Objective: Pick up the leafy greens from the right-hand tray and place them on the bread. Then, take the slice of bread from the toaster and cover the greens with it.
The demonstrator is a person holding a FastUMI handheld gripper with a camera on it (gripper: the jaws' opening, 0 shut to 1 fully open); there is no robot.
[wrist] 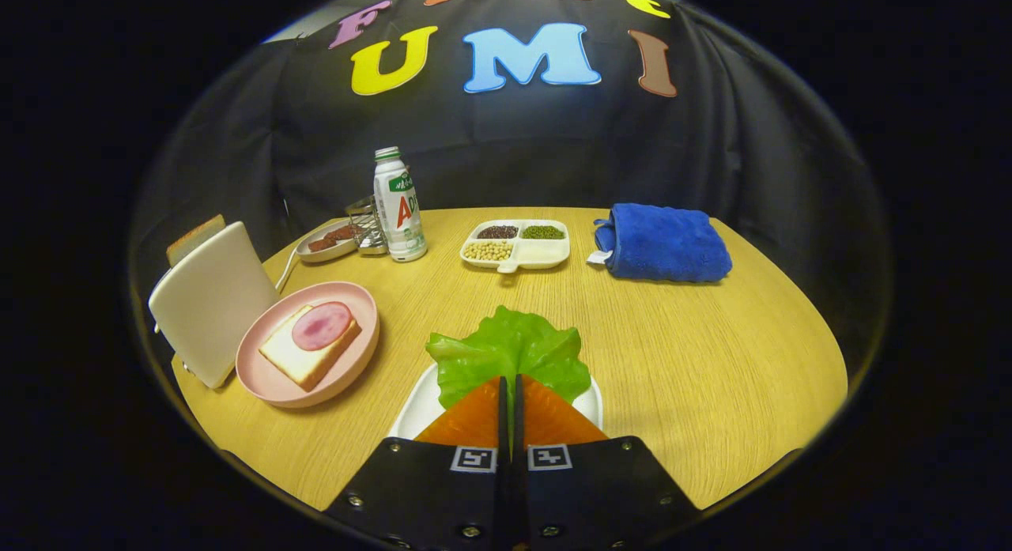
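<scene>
Green lettuce [510, 353] lay on its white tray [419, 409] under the nearly closed tool [510, 385], perhaps pinched, while the ham-topped bread [304, 353] had no greens.

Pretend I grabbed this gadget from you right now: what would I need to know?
Gripper: fingers closed together on the lettuce leaf, which lies over the white tray just ahead.
Bread with a ham slice sits on the pink plate, to the left.
Toaster stands beyond the plate, a bread slice sticking out of the top.
Done: leaf gripped.
Left: carry the leaf onto the ham, then fetch the toaster slice and cover it.
</scene>
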